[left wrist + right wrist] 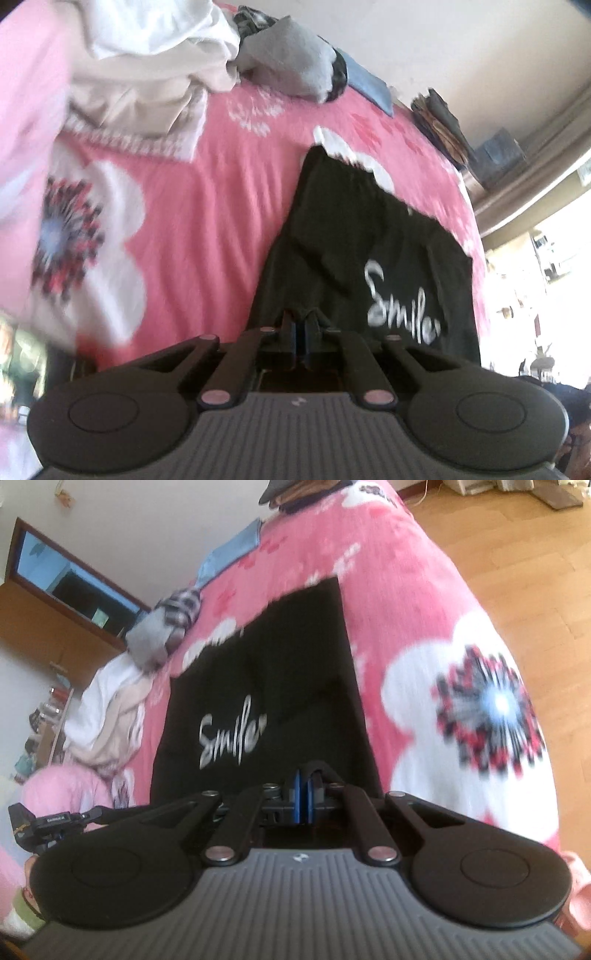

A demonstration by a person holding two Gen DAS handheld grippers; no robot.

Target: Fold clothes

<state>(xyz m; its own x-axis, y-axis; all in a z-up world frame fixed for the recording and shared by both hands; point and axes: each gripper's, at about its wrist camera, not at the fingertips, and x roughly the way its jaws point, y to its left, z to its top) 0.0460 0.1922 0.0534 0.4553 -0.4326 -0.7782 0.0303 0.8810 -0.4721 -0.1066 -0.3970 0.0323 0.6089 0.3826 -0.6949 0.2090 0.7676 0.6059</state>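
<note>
Both your grippers are clamped on the near hem: left gripper (300,326) and right gripper (303,788) each pinch the black shirt (354,236), which lies spread on the pink blanket (207,206). Keep the hem taut and level between them, carry it evenly toward the far edge, clear of the clothes pile (147,74).

Both grippers point steeply downward — the left gripper (300,325) and the right gripper (303,790) each with jaws pinched together on black fabric.
</note>
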